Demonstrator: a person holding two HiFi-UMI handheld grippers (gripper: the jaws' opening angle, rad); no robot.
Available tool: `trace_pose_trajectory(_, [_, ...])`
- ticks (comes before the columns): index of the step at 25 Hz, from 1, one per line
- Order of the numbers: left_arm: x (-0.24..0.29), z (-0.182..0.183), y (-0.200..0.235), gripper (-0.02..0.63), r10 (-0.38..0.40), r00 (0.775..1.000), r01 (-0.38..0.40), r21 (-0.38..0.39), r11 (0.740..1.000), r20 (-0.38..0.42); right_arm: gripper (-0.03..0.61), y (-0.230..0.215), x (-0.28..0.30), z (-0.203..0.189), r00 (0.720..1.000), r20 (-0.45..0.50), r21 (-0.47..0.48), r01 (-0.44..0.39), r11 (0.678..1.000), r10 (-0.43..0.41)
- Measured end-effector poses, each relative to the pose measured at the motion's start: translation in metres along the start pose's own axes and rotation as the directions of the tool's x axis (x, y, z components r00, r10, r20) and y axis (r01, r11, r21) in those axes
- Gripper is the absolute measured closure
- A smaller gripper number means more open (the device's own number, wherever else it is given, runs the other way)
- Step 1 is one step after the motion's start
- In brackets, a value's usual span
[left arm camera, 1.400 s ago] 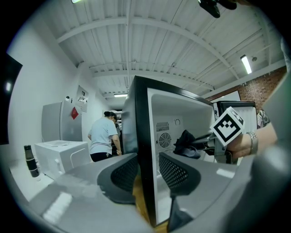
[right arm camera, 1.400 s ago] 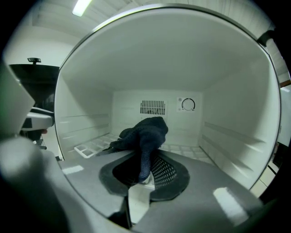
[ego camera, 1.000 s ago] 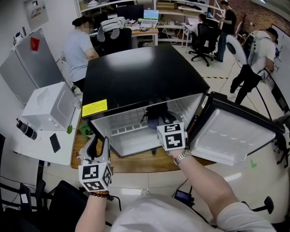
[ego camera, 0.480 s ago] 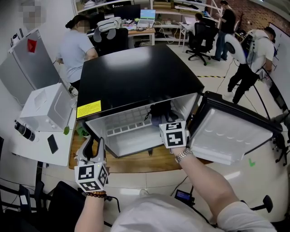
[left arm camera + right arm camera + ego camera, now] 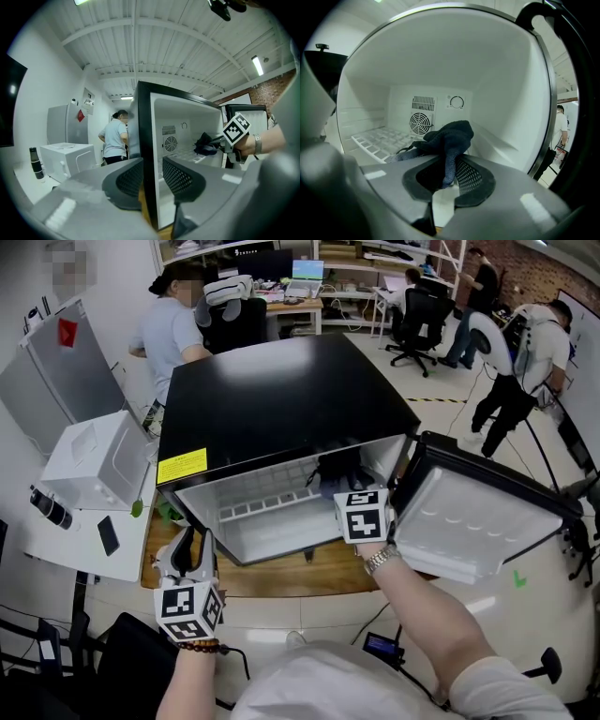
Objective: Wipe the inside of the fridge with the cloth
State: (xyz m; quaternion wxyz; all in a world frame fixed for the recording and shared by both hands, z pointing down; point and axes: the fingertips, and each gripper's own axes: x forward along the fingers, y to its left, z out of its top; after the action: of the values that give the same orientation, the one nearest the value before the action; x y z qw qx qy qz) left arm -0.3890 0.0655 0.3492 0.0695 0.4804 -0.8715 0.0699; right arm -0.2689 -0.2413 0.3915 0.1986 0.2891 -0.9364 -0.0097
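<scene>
Nothing here can be read as a word or number. The yellow label (image 5: 183, 466) on the fridge (image 5: 281, 390) top, just ahead of the left gripper (image 5: 192, 545), carries print too small to make out. The cubes on it and on the right gripper (image 5: 449, 174) show only black-and-white square patterns. The red sticker (image 5: 72, 331) on the grey cabinet (image 5: 56, 381), far to the left gripper's left, is illegible.

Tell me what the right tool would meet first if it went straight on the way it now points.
Probably the fridge's back wall, near the fan grille. The cloth held in the right tool sticks out ahead, so it would touch first. Depth is hard to judge.
</scene>
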Motion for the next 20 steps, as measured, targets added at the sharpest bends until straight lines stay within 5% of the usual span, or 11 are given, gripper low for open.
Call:
trace_pose_trajectory(10, [-0.002,-0.004,-0.017,0.495,-0.021,1.000,0.021,-0.003,1.000,-0.003,0.522,-0.006,-0.004,0.003,1.000,0.017,0.006,-0.002,1.000,0.001])
trace_pose_trajectory(20, [0.010,0.003,-0.071,0.506,-0.223,0.975,0.223,0.008,0.975,0.020,0.523,0.017,-0.042,0.028,0.965,0.151,0.006,-0.216,0.976,0.213])
